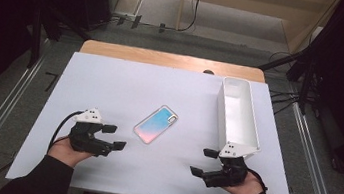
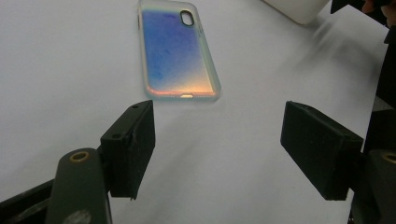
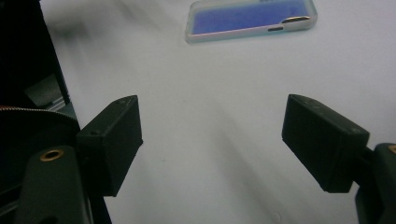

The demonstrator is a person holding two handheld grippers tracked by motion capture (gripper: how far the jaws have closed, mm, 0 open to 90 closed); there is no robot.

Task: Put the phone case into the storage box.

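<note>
Phone case is the target, lying flat mid-worktop, between both hands and untouched. Left hand-held gripper sits just short of the case's near-left end, jaws wide, nothing between them; in the left gripper view the case lies just ahead of the pads. Right hand-held gripper also wide and empty, further off, next to the near end of the white bin. Likely step: approach and pinch. Best to come in low and clamp across the short width, since it's thin and flat. Long axis runs diagonally, camera-cutout end pointing far-right, toward the bin.
</note>
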